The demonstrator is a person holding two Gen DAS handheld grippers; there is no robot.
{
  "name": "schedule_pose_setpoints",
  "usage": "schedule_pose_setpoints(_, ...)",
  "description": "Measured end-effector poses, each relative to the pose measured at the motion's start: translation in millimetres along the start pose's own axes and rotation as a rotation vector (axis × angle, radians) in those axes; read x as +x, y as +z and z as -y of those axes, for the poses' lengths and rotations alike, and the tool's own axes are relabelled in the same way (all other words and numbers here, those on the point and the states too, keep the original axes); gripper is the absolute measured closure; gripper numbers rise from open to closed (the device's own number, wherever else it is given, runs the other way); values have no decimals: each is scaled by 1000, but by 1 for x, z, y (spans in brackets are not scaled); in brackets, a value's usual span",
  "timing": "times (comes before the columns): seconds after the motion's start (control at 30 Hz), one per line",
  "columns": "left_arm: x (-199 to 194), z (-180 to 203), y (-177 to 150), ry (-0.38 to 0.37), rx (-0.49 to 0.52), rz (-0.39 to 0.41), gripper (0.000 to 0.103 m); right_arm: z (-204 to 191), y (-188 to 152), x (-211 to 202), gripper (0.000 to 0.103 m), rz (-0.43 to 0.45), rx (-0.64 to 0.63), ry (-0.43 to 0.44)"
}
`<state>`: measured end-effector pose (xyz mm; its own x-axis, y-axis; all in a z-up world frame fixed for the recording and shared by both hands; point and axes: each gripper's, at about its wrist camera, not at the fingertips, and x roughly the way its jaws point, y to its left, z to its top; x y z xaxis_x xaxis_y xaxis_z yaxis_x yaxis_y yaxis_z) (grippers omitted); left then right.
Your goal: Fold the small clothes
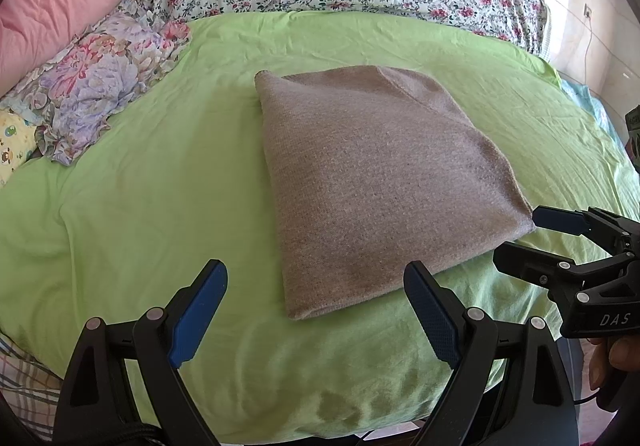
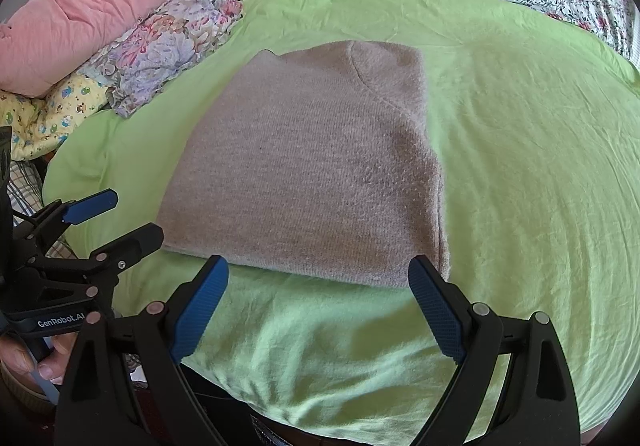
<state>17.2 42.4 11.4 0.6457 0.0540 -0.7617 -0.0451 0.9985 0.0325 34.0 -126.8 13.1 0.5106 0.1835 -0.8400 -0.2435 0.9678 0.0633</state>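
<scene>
- Green sheet [image 1: 160, 166] is spread ahead of and under both tongs.
- Floral pillow [image 1: 108, 86], far-left of tongs, is well clear; nothing is seen blocking.
- Grey knit garment [image 1: 372, 182] is already folded, lying just ahead; if refolded, near edge should be gripped evenly.
- Left gripper [image 1: 316, 310] and right gripper [image 2: 318, 310] are spread wide; nothing is pinched.

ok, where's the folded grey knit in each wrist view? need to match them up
Left wrist: folded grey knit lies centre, slightly right, right gripper at its near-right corner.
Right wrist: folded grey knit centre-left, just beyond the open right gripper.
Shared landmark: purple floral pillow, upper left in both.
</scene>
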Motion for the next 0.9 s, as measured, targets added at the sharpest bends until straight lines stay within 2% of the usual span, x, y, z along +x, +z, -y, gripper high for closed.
schedule_pose_setpoints(0.9,-1,5,4,-2,6,3,13,-1,2,-5,11,6,7,3)
